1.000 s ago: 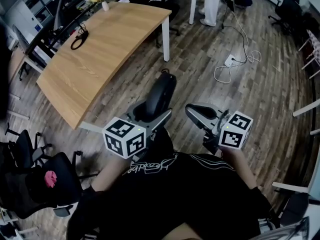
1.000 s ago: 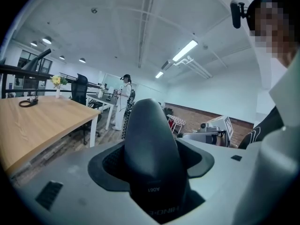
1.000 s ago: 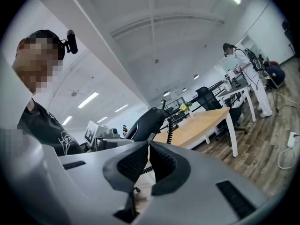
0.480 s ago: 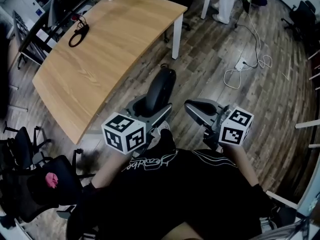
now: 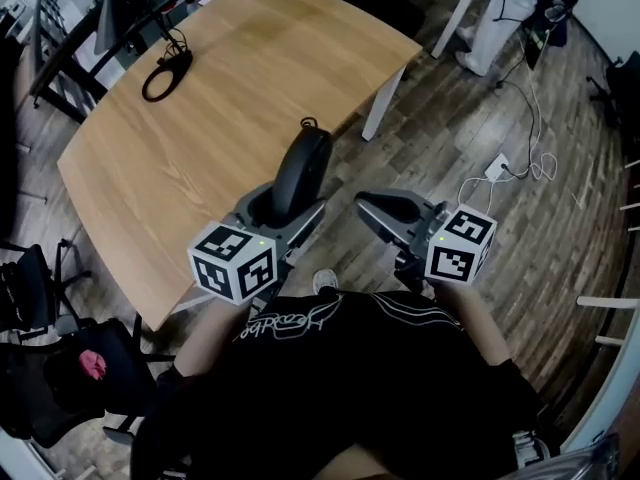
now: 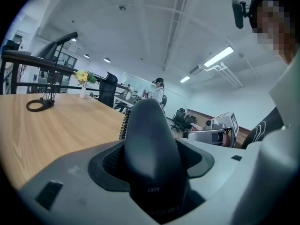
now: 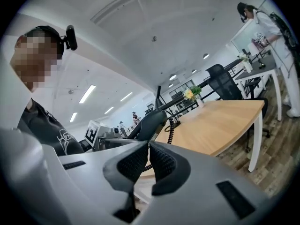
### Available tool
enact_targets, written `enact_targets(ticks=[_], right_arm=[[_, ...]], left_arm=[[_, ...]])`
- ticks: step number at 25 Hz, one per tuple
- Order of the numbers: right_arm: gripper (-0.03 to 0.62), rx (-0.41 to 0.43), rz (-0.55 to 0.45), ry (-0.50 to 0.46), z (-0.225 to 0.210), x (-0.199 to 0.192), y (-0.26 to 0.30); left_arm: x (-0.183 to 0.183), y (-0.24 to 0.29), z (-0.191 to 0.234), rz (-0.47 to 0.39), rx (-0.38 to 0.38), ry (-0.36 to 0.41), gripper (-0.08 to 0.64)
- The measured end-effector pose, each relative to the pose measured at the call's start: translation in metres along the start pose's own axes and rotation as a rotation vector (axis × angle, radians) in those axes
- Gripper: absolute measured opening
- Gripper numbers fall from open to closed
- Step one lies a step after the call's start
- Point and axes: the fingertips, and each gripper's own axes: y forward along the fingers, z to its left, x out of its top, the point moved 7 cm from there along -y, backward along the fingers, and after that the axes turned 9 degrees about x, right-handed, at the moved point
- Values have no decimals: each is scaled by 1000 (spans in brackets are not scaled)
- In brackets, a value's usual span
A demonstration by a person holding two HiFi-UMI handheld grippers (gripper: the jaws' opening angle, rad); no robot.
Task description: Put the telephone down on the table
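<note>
Quick update from the remote seat: a second ago I had both grippers out over bare floor [image 5: 450,118] with the table [image 5: 200,158] well off to the upper left. Now the whole rig has come up to it, so its near edge sits right under the phone's far end in the head view. Starting at the left, the table is mostly bare wood, with just a black cable loop [image 5: 165,74] far back on it, so there's plenty of room to land. Next over, the left gripper [image 5: 284,210] is clamped on the phone [image 5: 300,168], jaws spread wide round its lower end, same hold as before. The phone is up in the air, not on the wood yet. Its long axis runs along the gripper, away from me toward the table, free end tipped up and forward, and the coiled cord [image 6: 124,124] comes off near that far end. On the right, the right gripper [image 5: 372,206] rides just beside it over the floor, pads pressed together with nothing in them. I reckon the approach is about done, and what's left is carrying the phone in over the top, lowering it flat and letting go
</note>
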Motion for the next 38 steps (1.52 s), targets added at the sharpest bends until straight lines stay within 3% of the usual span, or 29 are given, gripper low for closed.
enact_targets(ticks=[9,23,27,38], right_arm=[[40,80,81,4,-46,32,58],[40,298,201,16,-147,89,140],[40,339,269,10,-181,104,161],[41,395,330,76,-270,134,200]], left_arm=[[23,9,61,-44,108,-62,291],[61,50,134,-75,353,-160,291],[75,75,159,-65,410,-191,291],[92,138,218,14,534,-209,291]])
